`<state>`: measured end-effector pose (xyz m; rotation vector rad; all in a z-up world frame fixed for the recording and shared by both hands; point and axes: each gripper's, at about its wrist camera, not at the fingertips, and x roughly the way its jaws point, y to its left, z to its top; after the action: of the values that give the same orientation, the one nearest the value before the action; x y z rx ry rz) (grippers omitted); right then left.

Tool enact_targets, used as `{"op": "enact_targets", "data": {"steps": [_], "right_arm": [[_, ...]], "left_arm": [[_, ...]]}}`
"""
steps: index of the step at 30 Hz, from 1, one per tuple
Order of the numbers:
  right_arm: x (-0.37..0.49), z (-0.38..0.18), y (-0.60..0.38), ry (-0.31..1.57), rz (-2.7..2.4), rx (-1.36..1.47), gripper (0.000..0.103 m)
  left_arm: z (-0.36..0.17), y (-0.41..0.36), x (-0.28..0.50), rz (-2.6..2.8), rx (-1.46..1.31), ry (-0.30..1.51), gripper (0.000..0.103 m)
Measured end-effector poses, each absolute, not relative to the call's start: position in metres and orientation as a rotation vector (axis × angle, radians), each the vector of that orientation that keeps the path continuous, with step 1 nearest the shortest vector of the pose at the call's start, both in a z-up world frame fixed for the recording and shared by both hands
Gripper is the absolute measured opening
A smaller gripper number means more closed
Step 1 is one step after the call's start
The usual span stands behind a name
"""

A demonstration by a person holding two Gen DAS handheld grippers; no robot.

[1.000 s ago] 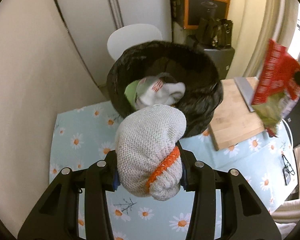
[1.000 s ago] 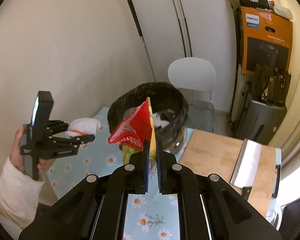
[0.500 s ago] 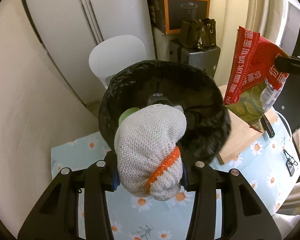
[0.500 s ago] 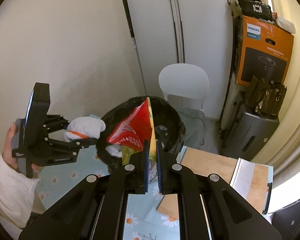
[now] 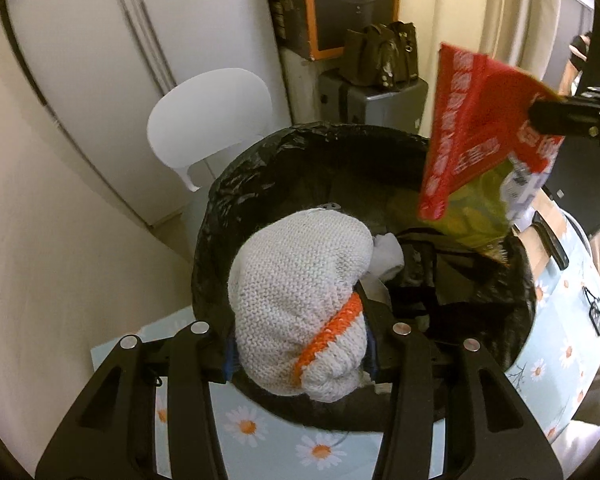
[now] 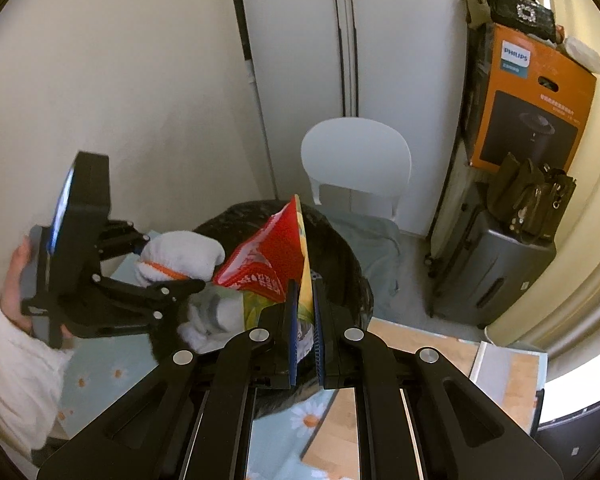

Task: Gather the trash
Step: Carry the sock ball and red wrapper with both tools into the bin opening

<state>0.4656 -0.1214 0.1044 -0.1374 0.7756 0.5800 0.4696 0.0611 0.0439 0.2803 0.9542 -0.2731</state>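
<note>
My left gripper [image 5: 298, 354] is shut on a rolled grey knit glove with an orange band [image 5: 300, 296] and holds it over the near rim of a bin lined with a black bag [image 5: 260, 172]. My right gripper [image 6: 304, 322] is shut on a red and yellow snack wrapper [image 6: 272, 256] held above the same bin [image 6: 352, 272]. The wrapper also shows in the left wrist view [image 5: 476, 136] over the bin's right side. The glove shows in the right wrist view [image 6: 180, 256]. White crumpled trash [image 5: 388, 256] lies inside the bin.
The bin stands on a table with a daisy-print cloth [image 5: 244, 428]. A wooden cutting board [image 6: 416, 344] with a knife [image 5: 552, 240] lies right of the bin. A white chair [image 6: 356, 160], a grey suitcase [image 6: 496, 264] and an orange box [image 6: 532, 108] stand behind.
Both grippers moved forward toward the bin. The glove now hangs over its near rim and the wrapper over its opening. Neither hold changed.
</note>
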Motion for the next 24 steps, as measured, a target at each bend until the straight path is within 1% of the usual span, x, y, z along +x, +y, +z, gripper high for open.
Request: {"op": "enact_targets", "data": {"steps": [12, 24], "right_arm": [[0.503, 0.067, -0.096, 0.854, 0.550, -0.189, 0.007], [0.522, 0.032, -0.072, 0.953, 0.607, -0.248, 0.007]], "left_arm": [[0.026, 0.060, 0.517, -0.352, 0.389, 1.003, 0.047], [0.000, 0.045, 0.539, -0.400, 0.479, 1.089, 0.047]]}}
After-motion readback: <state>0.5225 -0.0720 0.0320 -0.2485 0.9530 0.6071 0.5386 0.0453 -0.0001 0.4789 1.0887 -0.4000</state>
